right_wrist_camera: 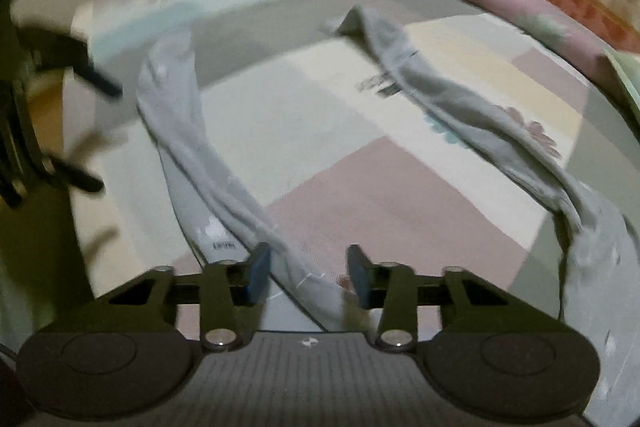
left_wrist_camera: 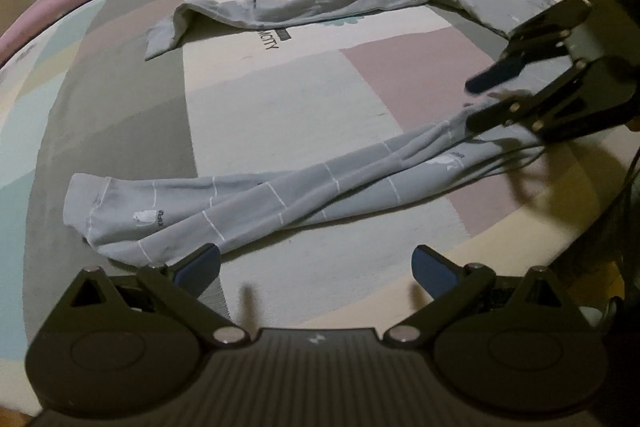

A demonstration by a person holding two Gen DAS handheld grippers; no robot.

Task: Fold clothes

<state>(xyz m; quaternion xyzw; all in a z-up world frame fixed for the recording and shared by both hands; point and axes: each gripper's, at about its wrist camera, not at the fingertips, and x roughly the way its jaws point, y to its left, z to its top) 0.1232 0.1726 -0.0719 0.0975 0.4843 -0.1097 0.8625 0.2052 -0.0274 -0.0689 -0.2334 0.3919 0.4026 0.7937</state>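
Closest to my left camera, my left gripper (left_wrist_camera: 316,267) hangs with its jaws wide and nothing between them, just above the near leg of the grey trousers (left_wrist_camera: 248,203). Those trousers lie spread on the bed (left_wrist_camera: 280,99), their two legs splayed apart over the patchwork sheet. My right gripper (right_wrist_camera: 308,277) has the near leg's upper end running between its narrowed jaws; the blue pads (right_wrist_camera: 258,275) stand beside the cloth, not pressing it.
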